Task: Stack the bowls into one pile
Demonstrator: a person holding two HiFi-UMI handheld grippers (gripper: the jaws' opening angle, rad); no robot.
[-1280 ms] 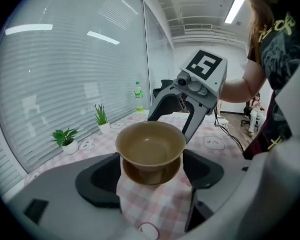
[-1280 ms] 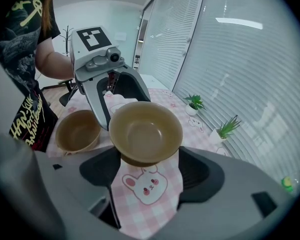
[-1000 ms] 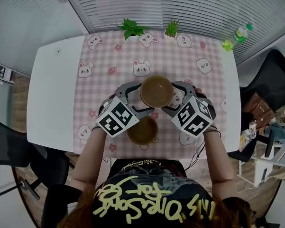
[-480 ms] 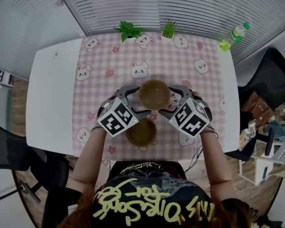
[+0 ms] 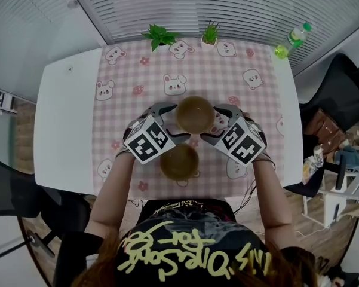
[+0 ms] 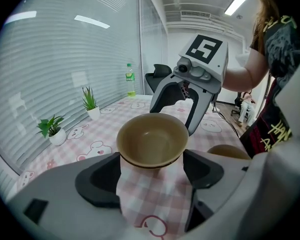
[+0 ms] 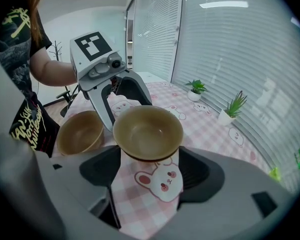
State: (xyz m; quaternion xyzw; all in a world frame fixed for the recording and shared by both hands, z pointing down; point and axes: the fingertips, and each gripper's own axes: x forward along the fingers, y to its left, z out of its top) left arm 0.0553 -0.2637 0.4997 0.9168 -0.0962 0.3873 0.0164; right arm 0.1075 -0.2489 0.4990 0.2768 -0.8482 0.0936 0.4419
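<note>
We hold the far bowl [image 5: 195, 114], mid-frame, between the fingers of the left gripper [image 5: 171, 123] and the right gripper [image 5: 218, 125]. It seems raised off the counter [image 5: 66, 124]. Gripping from both sides keeps it level for lowering into the near bowl [image 5: 179, 161].

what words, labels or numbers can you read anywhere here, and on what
Shirt: yellow script, upside down, seems to read "This One Song -for-", uncertain.
Left gripper cube, right gripper cube: square markers, no words.
Bottle: label too small to read.
Far bowl, near bowl: no print.
</note>
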